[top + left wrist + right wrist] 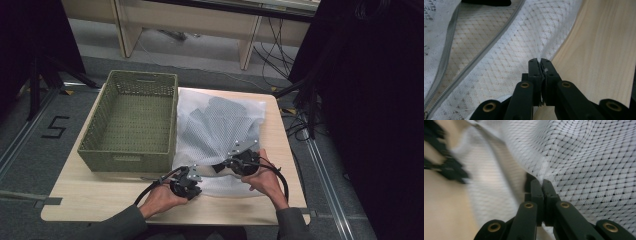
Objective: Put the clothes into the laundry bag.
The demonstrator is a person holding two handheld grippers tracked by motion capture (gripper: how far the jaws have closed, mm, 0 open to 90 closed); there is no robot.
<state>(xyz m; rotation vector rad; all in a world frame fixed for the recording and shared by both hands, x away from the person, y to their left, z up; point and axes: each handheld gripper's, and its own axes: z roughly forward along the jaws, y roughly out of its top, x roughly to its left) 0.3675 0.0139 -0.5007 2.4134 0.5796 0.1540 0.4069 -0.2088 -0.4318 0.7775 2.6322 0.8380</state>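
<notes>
Both grippers (186, 186) (239, 164) pinch mesh bag (210, 125) on wood table (95, 197).

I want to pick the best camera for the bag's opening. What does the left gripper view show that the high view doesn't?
Left gripper view: the grey zipper lying open, and the left gripper shut on the mesh bag at its edge. High view: the green basket, both hands, the right gripper. Both: bag and wooden table.

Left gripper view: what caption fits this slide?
Left gripper shut on the mesh bag edge beside its zip.
</notes>
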